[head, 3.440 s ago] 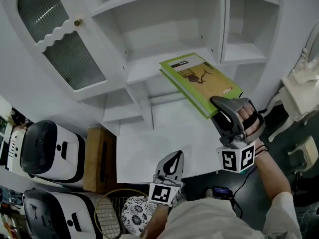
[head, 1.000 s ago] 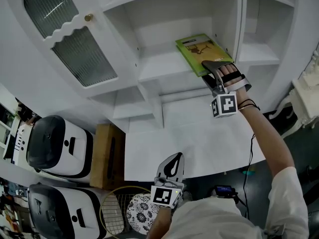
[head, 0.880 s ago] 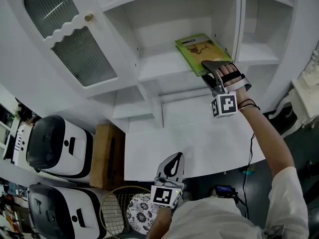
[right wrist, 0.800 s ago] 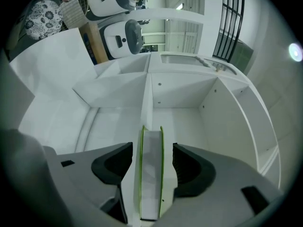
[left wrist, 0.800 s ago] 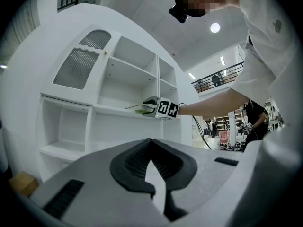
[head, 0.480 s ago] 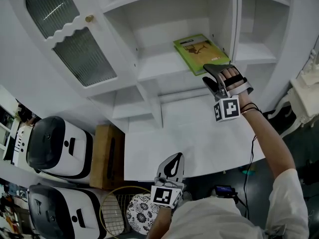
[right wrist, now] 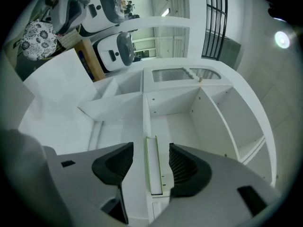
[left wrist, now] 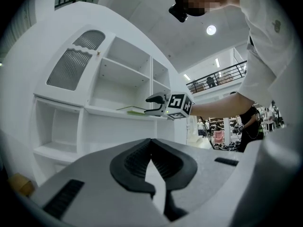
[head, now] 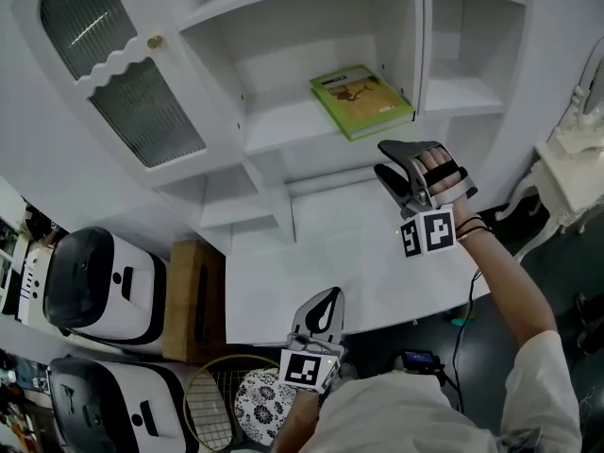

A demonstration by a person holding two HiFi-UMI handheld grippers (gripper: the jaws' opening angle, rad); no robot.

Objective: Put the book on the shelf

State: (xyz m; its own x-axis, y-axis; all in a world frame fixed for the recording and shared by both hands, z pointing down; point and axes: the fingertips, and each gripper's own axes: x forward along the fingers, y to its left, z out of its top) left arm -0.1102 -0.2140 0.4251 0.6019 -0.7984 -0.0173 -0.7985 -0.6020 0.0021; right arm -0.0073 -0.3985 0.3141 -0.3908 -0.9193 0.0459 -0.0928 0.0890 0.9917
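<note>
The green book [head: 359, 100] lies flat on the middle shelf [head: 283, 125] of the white cabinet, close to the upright divider. My right gripper [head: 381, 159] hangs just in front of and below it, open and holding nothing. In the right gripper view the book [right wrist: 154, 167] shows edge-on beyond the open right gripper [right wrist: 150, 149], apart from both jaws. My left gripper [head: 329, 295] is low by the desk's front edge, shut and empty. The left gripper [left wrist: 151, 142] looks across at the book [left wrist: 132, 109] and the right gripper's marker cube [left wrist: 179, 106].
A glass-fronted cabinet door [head: 123, 83] stands open at the left. A white desk top [head: 340, 272] lies below the shelves. A wooden box [head: 193, 300], two white machines [head: 94, 281], a racket [head: 212, 404] and a white ornate table [head: 571, 149] surround it.
The right gripper carried the book up to the shelf, let go of it there, and has drawn back and down with its jaws open. The left gripper has stayed put.
</note>
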